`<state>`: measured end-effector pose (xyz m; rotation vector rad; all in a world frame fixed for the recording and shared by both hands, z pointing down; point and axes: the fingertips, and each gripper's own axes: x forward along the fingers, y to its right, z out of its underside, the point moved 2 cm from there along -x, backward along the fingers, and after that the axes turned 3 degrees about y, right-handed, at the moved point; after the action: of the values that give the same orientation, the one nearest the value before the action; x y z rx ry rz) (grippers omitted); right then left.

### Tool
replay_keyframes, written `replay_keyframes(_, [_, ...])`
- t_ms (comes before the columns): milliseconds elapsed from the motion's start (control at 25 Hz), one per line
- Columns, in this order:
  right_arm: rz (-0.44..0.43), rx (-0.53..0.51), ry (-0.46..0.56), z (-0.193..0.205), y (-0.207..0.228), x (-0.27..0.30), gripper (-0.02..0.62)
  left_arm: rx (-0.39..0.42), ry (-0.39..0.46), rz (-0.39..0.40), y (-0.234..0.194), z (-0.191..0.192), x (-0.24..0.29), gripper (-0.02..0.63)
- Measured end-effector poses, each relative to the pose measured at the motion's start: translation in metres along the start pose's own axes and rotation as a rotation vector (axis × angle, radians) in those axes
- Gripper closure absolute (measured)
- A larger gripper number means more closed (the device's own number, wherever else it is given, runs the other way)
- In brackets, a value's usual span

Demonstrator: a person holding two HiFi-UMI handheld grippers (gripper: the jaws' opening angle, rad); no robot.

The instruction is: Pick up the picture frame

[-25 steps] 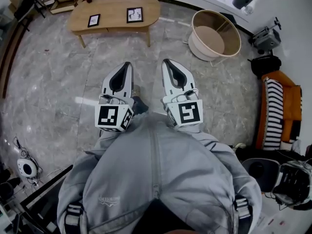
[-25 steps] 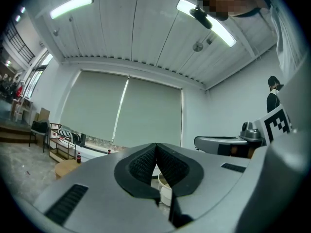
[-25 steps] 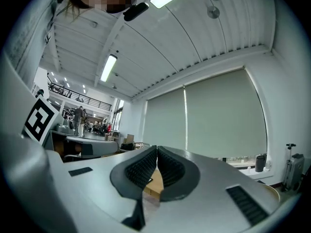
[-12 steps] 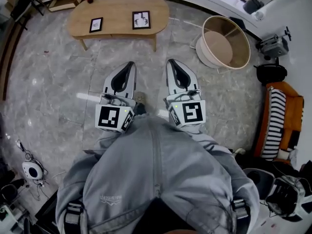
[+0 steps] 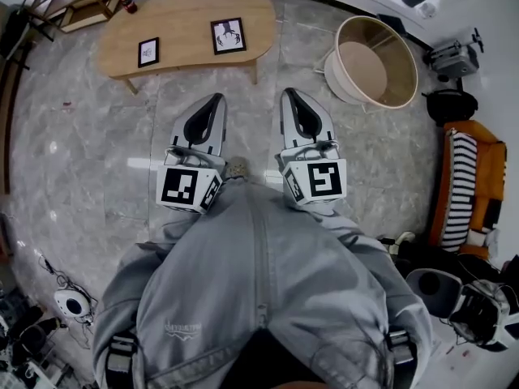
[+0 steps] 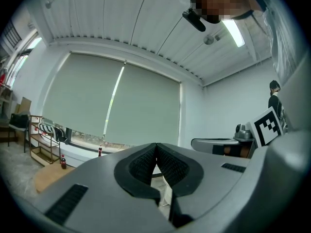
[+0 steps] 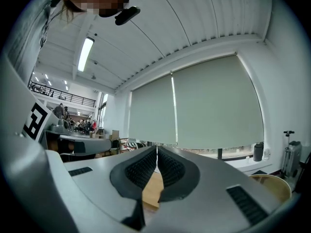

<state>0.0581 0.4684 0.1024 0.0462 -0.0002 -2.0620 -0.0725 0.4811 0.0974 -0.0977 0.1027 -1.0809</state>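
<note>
Table (image 5: 186, 23) looms nearer than before | left gripper (image 5: 214, 98), right gripper (image 5: 289, 95): jaws pressed together, empty, carried level for approach | picture frame (image 5: 228, 36): possibly the target

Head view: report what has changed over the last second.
The person has walked toward the wooden table; its left picture frame and right picture frame show lower and larger. Nothing was grasped or released. The left gripper and right gripper stay shut, empty, side by side.
</note>
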Motion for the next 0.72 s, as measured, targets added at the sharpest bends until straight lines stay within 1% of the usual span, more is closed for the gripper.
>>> replay_keyframes(200, [0.014,-0.015,-0.015,0.005,-0.003,0.019,0.563,-0.021,-0.003,0.006,-0.022,0.006,0.008,0.588])
replay_keyframes(480, [0.005,-0.023,-0.049,0.017,-0.013,0.036,0.563,-0.063,-0.017,0.003,-0.042,0.022,0.006,0.588])
replay_keyframes(600, [-0.002,-0.016,-0.058,0.021,-0.013,0.046,0.563,-0.065,-0.014,-0.009,-0.051,0.020,0.010,0.588])
replay_keyframes(720, [-0.016,-0.021,-0.043,0.017,-0.013,0.057,0.563,-0.056,0.007,-0.016,-0.058,0.018,0.013,0.588])
